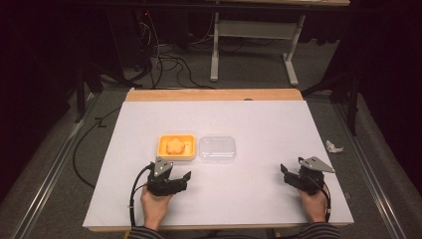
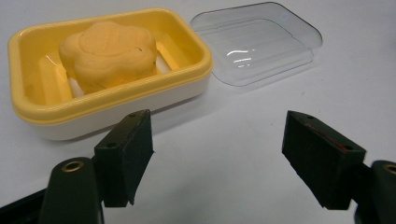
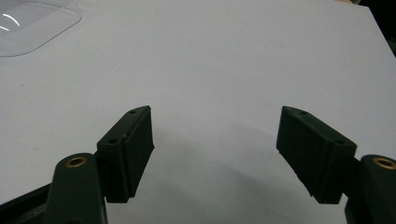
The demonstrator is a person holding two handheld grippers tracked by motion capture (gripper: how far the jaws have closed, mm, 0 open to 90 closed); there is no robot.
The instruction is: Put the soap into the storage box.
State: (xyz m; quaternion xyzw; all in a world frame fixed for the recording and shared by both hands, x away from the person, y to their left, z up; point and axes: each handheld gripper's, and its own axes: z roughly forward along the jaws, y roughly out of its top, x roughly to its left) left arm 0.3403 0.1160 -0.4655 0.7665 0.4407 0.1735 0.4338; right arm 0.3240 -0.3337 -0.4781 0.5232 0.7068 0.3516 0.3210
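The left tongs (image 2: pixel 217 158) are spread wide, just below the yellow soap dish (image 2: pixel 187 74) at upper left. The right tongs (image 3: pixel 215 156) are spread wide over the bare white worktop (image 3: pixel 233 56).

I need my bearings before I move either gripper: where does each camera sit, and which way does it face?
High view: above the person's side, looking forward and down on the table; both hands, left gripper, right gripper.
Left gripper view: along its open jaws toward the yellow soap dish holding soap.
Right gripper view: along its open jaws over bare table.
All three views share the clear lid.
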